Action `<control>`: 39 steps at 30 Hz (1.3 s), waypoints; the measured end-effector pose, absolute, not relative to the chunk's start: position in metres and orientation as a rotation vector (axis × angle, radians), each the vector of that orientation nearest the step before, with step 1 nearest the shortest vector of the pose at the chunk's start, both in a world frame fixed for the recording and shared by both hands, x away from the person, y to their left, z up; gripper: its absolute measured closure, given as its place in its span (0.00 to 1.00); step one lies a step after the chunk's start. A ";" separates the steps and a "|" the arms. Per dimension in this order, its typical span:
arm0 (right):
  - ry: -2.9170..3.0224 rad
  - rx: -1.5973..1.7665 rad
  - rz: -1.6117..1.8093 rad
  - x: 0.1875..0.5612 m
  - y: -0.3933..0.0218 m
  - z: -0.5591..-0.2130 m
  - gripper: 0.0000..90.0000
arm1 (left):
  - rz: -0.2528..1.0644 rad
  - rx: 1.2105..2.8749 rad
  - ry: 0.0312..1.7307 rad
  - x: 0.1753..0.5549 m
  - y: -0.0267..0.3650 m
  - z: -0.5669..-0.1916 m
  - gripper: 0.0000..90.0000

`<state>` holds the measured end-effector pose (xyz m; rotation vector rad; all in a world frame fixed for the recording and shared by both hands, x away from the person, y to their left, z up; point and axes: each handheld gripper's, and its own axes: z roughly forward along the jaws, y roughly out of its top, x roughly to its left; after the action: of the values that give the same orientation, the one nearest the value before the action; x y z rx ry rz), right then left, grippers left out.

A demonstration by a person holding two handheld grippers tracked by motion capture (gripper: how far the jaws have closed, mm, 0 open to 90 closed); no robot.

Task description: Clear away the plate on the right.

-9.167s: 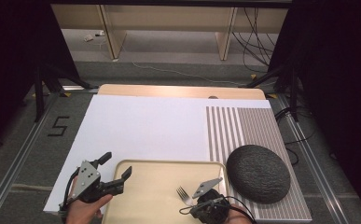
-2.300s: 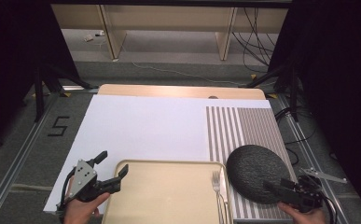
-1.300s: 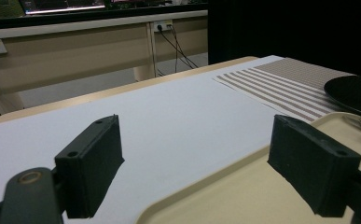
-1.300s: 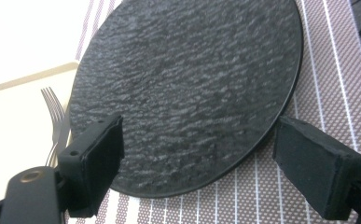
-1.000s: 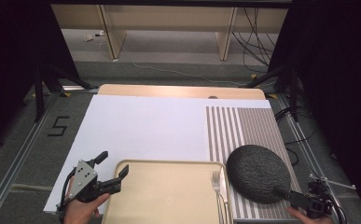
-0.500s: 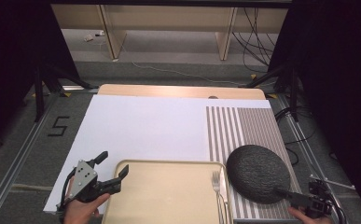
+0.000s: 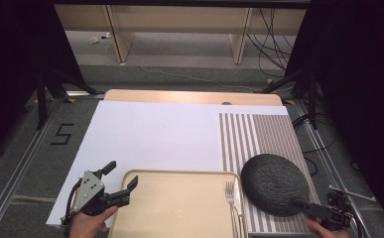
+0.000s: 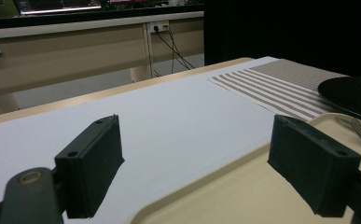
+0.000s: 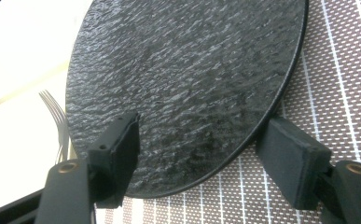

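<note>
Running off the frame's bottom edge, the tray (image 7: 179, 208) holds a fork (image 7: 231, 198) beside the black plate (image 7: 275, 184). Right gripper (image 9: 201, 149) gapes around the plate's rim; left gripper (image 8: 197, 158) gapes over the tray's corner.

Surface: light wooden tabletop (image 7: 189, 96), bare only along its far edge. Directly on it:
- large white rectangular sheet (image 7: 155, 134), covering the left and middle;
- brown-and-white striped placemat (image 7: 256, 134), on the right, its left edge meeting the sheet;
- beige rectangular plastic tray (image 7: 179, 208), at the near edge, on the sheet beside the placemat;
- round black textured plate (image 7: 274, 184), on the placemat's near part, just right of the tray.
</note>
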<state>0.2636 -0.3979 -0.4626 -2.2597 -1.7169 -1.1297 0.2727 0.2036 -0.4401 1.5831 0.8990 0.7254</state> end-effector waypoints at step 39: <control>-1.355 -2.290 -1.246 0.264 -0.412 -0.482 0.53 | 0.733 1.589 0.905 0.272 0.204 -0.440 0.19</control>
<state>0.2640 -0.4121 -0.4822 -2.2901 -1.3550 -1.2456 0.2722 0.2038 -0.4400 1.5890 0.9054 0.7326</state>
